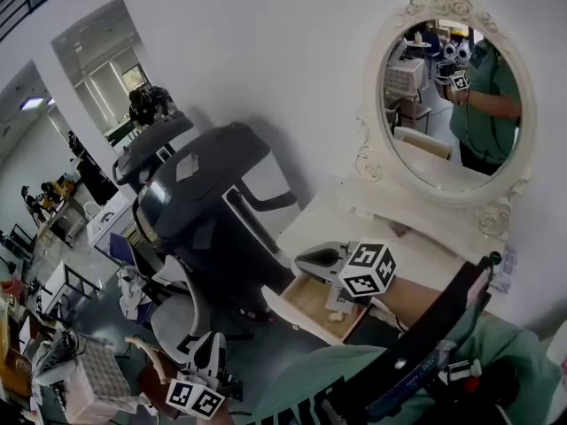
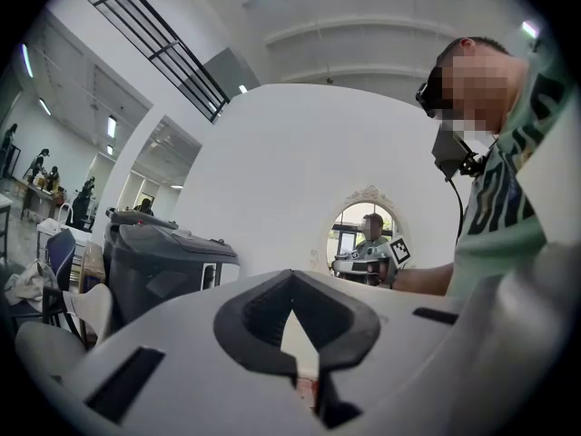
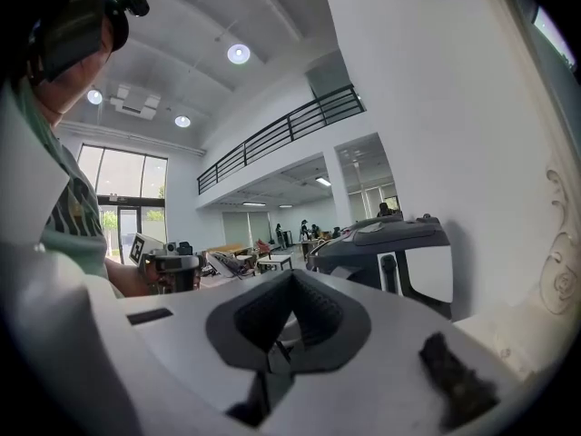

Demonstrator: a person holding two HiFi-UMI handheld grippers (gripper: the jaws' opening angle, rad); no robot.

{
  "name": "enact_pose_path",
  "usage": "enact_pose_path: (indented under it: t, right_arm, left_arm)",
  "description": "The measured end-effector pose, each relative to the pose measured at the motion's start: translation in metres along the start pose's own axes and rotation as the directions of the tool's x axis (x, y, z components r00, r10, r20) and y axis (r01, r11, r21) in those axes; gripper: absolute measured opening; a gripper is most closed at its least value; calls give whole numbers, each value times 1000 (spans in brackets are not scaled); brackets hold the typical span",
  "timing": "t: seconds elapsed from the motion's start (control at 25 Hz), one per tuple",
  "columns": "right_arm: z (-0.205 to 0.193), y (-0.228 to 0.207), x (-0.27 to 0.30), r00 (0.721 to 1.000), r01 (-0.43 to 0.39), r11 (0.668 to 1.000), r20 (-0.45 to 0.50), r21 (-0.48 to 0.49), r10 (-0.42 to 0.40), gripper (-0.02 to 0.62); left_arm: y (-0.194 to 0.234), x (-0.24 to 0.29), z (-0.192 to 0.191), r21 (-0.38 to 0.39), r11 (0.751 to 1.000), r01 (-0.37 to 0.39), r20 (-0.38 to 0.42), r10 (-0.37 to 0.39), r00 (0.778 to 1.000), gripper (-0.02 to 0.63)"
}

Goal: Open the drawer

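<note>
In the head view the drawer (image 1: pixel 310 301) under the white vanity table (image 1: pixel 323 215) already stands pulled out with its wooden floor showing. Your right gripper (image 1: pixel 306 259) hovers just above it, so if you want it wider, catch the front edge and draw straight out along the runners without lifting; your left gripper (image 1: pixel 208 343) hangs low, well apart. In the left gripper view its jaws are pressed together on nothing, facing the oval mirror (image 2: pixel 368 234). In the right gripper view those jaws also meet empty, and besides the cubes' square markers I can read no writing.
</note>
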State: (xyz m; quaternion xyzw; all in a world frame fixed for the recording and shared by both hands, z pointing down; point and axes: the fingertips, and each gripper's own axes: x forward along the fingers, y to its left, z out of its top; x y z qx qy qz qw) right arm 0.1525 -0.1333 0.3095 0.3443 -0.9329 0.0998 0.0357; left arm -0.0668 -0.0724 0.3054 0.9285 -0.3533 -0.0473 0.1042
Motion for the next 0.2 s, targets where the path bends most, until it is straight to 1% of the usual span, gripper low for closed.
enact_pose_path:
  t: [0.2]
  right_arm:
    - [2,-3,7,1000,-5,1000,-7,-15,5,11]
  left_arm:
    - [5,9,0,0,1000,15,-3,-15,1000,9]
